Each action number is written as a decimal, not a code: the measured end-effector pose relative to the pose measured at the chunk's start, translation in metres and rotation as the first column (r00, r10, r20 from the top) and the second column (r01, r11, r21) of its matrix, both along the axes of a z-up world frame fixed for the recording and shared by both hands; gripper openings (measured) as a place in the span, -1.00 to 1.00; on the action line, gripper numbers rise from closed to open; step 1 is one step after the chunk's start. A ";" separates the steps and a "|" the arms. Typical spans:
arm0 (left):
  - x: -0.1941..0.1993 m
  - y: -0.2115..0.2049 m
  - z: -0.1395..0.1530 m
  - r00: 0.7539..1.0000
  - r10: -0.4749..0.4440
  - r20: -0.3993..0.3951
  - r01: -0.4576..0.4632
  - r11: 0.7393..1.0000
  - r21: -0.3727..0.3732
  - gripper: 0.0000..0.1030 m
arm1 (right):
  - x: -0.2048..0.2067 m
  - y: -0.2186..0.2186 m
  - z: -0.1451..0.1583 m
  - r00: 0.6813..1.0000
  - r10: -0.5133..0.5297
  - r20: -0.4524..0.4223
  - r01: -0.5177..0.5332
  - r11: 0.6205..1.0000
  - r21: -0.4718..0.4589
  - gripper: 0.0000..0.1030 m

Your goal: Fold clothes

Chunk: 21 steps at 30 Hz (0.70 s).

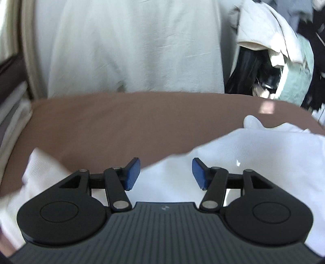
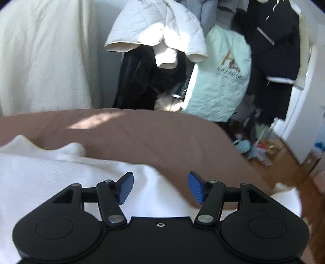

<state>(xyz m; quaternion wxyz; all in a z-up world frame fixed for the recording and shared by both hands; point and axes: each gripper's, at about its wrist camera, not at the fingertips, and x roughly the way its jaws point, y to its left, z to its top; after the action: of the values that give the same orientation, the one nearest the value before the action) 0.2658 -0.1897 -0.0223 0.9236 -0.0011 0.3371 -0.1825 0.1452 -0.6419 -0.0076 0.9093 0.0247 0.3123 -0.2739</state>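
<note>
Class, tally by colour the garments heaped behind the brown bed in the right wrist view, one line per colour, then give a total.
White: 1, the quilted jacket on top.
Mint green: 1, the quilted piece with a logo.
Navy: 1, the jacket with pale trim.
Black: 1, the hanging garment.
Grey: 1, partly hidden cloth.
Total: 5 that can be told apart.

A lived-in bedroom in a home. A brown bedsheet covers the bed, with a cream curtain hanging beyond its far edge. Past the bed's far right corner, clothes hang in a crowded heap: a white quilted jacket, a mint quilted garment, dark coats. Small clutter litters the floor there.
</note>
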 end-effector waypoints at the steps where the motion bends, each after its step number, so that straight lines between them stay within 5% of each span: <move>1: -0.007 0.016 -0.001 0.999 0.007 -0.034 -0.008 1.000 -0.025 0.08 | 0.000 0.004 0.000 1.000 0.016 -0.001 -0.016 1.000 0.025 0.25; 5: -0.043 0.076 -0.021 0.967 0.046 -0.250 -0.094 0.978 -0.184 0.08 | 0.004 0.030 -0.005 0.993 0.115 -0.011 -0.112 0.982 0.153 0.25; 7: -0.056 0.098 -0.042 0.920 0.073 -0.386 -0.195 0.938 -0.287 0.08 | 0.004 0.050 -0.008 0.986 0.165 -0.008 -0.160 0.962 0.223 0.26; 9: -0.056 0.102 -0.057 0.885 0.006 -0.465 -0.212 0.895 -0.393 0.08 | 0.000 0.070 -0.013 0.977 0.212 0.009 -0.204 0.928 0.311 0.26; 13: -0.058 0.092 -0.062 0.900 -0.045 -0.433 -0.173 0.875 -0.451 0.10 | -0.012 0.112 -0.028 0.951 0.307 0.048 -0.291 0.826 0.482 0.26; 17: -0.059 0.081 -0.077 0.924 -0.072 -0.375 -0.135 0.857 -0.498 0.34 | -0.024 0.153 -0.039 0.895 0.441 0.074 -0.389 0.688 0.612 0.26; 18: -0.058 0.079 -0.082 0.930 -0.069 -0.361 -0.136 0.847 -0.514 0.26 | -0.025 0.164 -0.040 0.873 0.482 0.076 -0.416 0.655 0.631 0.26; 19: -0.056 0.075 -0.085 0.937 -0.083 -0.338 -0.109 0.853 -0.511 -0.08 | -0.027 0.175 -0.038 0.849 0.524 0.073 -0.444 0.631 0.636 0.26; 20: -0.051 0.064 -0.082 0.941 -0.113 -0.318 -0.042 0.896 -0.442 -0.98 | -0.028 0.187 -0.036 0.823 0.564 0.071 -0.470 0.607 0.641 0.26; 21: -0.051 0.051 -0.073 0.954 -0.121 -0.273 0.022 0.940 -0.340 -0.98 | -0.029 0.198 -0.034 0.795 0.602 0.069 -0.495 0.580 0.646 0.26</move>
<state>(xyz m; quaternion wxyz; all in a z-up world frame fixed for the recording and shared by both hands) 0.2153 -0.1389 -0.0954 0.8433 -0.1715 0.4329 -0.2682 0.1166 -0.4440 -0.0420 0.8569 0.2099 0.4487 0.1426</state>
